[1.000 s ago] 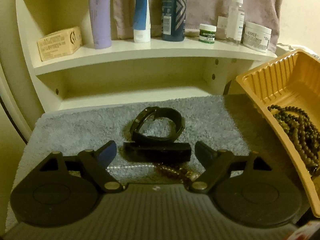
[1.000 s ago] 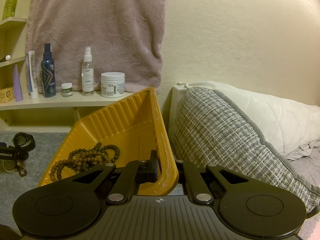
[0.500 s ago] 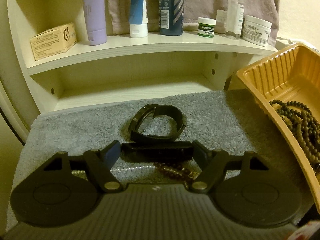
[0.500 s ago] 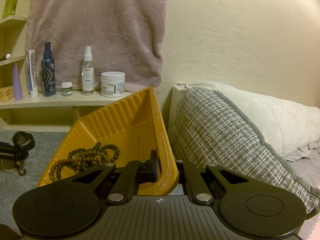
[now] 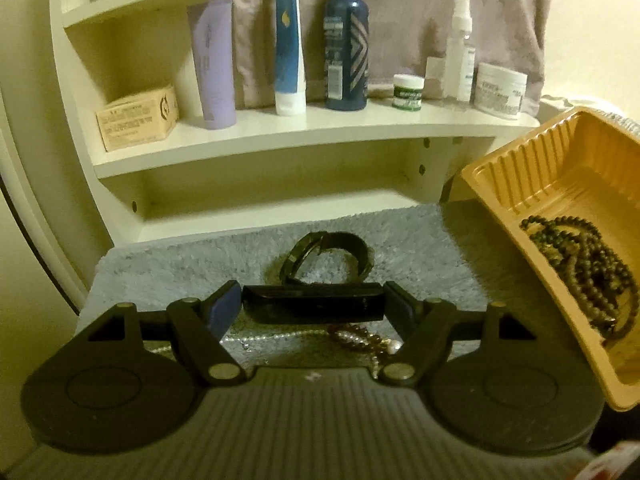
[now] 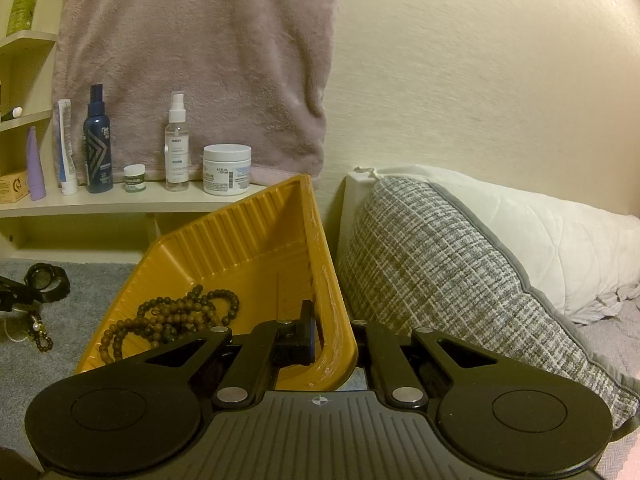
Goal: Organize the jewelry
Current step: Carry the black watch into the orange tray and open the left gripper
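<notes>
Clamping the tray's (image 6: 320, 280) near rim, the right hand-held gripper (image 6: 332, 340) tilts it beside the pillow (image 6: 440, 272).

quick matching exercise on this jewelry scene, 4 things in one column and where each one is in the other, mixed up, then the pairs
Things:
1. black bar-shaped case
2. brown bead strand
3. black watch
4. white cream jar

Places:
A. standing on the shelf
B. lying in the yellow tray
C. between the left gripper pads
D. on the grey mat, just behind the case

Pairs: 1-C, 2-B, 3-D, 4-A

The right gripper is clamped on the tray's rim.
</notes>
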`<control>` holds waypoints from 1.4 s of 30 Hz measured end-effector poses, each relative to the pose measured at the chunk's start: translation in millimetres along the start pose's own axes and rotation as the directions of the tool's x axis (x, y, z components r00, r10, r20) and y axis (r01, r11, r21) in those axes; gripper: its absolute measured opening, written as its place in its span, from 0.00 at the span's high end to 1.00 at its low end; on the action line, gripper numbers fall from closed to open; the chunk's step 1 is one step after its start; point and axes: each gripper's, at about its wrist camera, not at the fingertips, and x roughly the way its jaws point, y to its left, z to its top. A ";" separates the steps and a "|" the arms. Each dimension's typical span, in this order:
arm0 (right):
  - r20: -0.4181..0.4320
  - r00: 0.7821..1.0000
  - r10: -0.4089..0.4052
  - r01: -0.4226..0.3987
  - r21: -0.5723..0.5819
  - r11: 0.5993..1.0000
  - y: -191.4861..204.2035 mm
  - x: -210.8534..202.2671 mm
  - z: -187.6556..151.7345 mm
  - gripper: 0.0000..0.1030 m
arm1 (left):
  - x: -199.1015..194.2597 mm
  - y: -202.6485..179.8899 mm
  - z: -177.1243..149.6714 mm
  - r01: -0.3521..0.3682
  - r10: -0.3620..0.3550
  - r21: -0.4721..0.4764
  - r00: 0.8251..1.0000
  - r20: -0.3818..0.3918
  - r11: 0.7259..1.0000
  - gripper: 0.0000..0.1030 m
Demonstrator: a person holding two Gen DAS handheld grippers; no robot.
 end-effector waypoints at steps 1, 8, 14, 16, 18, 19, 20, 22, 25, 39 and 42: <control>0.000 1.000 0.000 0.000 0.000 1.000 0.2 0.0 0.0 0.95 | -2.6 -0.5 1.1 0.004 -0.004 0.000 1.000 0.003 1.000 0.28; 0.002 1.000 0.003 -0.003 0.000 1.000 0.2 0.0 0.7 0.95 | -12.0 -5.9 11.7 0.020 -0.020 0.000 1.000 0.021 1.000 0.28; 0.002 1.000 0.005 -0.005 0.002 1.000 0.2 0.1 1.3 0.95 | -16.4 -12.2 16.6 0.045 -0.045 0.008 0.999 0.029 0.999 0.28; 0.002 1.000 0.006 -0.006 0.003 1.000 0.4 -0.1 1.5 0.95 | -18.1 -15.6 17.9 0.063 -0.063 0.016 0.998 0.031 0.998 0.28; 0.002 1.000 0.006 -0.006 0.005 1.000 0.4 0.1 1.8 0.95 | -20.1 -20.1 20.0 0.097 -0.098 0.022 0.995 0.031 0.995 0.28; 0.002 1.000 0.006 -0.006 0.004 1.000 0.3 -0.2 1.6 0.95 | -21.4 -22.7 21.1 0.114 -0.115 0.025 0.993 0.032 0.993 0.28; 0.002 1.000 0.007 -0.007 0.005 1.000 0.2 -0.1 1.8 0.95 | -22.8 -25.1 22.6 0.136 -0.137 0.029 0.990 0.033 0.990 0.28; 0.002 1.000 0.006 -0.006 0.004 1.000 0.4 -0.1 1.6 0.95 | -25.4 -31.3 26.5 0.177 -0.179 0.047 0.983 0.035 0.983 0.28; 0.001 1.000 0.006 -0.006 0.006 1.000 0.5 0.0 1.2 0.95 | -28.5 -41.1 32.9 0.242 -0.246 0.079 0.969 0.036 0.967 0.28; 0.000 1.000 0.006 -0.006 0.010 1.000 0.4 -0.9 0.1 0.95 | -37.5 -112.8 46.4 0.478 -0.491 0.264 0.871 -0.020 0.838 0.28; 0.000 1.000 0.006 -0.006 0.011 1.000 0.6 -0.8 0.0 0.95 | -34.2 -125.9 44.2 0.502 -0.510 0.285 0.859 -0.050 0.817 0.28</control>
